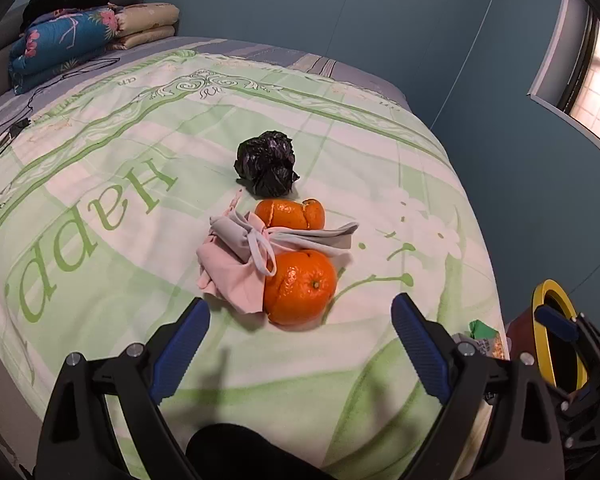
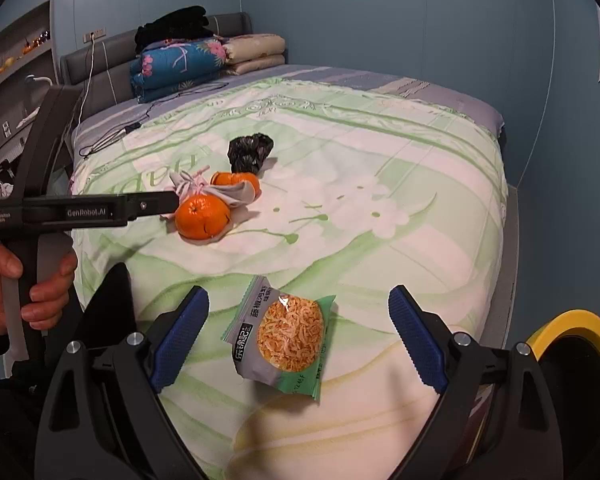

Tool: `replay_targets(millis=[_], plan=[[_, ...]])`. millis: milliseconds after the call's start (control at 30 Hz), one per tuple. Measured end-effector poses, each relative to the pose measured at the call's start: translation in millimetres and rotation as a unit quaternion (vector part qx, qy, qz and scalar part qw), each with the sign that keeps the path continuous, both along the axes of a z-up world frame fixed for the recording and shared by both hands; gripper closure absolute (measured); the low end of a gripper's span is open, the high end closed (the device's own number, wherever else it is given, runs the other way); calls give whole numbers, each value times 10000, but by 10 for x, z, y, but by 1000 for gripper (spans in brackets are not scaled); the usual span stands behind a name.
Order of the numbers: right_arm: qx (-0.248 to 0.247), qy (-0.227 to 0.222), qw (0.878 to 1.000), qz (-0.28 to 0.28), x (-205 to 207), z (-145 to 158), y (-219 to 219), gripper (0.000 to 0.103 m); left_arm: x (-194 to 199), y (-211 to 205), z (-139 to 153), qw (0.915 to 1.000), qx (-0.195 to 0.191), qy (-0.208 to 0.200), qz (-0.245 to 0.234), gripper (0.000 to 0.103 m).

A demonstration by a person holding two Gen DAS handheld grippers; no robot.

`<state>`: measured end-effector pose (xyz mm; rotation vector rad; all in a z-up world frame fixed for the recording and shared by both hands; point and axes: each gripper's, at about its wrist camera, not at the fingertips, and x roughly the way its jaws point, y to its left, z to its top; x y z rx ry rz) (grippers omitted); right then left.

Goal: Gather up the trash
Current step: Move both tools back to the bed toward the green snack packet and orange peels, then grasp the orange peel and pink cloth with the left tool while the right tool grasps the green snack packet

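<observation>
Tools both hang wide open over the bed [image 1: 100, 208], nothing between the fingers. Just ahead of the left tool [image 1: 300, 320] sits a whole orange [image 1: 300, 288], touching a pink cloth [image 1: 232, 272], with an orange peel [image 1: 290, 214] and a crumpled black bag [image 1: 266, 168] farther out. The snack packet [image 2: 284, 340] lies between the right tool [image 2: 298, 320] fingers' line, untouched.

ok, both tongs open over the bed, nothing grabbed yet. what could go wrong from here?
1. The snack packet lies flat on the soft bedspread; the right tongs may pinch fabric with it.
2. The orange touches the pink cloth; the left tongs could snag the cloth or roll the fruit.
3. The bin sits past the bed edge, so drops could miss.
</observation>
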<state>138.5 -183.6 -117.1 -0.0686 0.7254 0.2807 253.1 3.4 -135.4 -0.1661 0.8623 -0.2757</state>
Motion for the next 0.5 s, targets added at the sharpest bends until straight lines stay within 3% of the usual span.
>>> replay_targets(millis=[500], plan=[[-153,94,9998,-104,187,-251,86,16,300,-32,-228,9998,-55,175,91,15]])
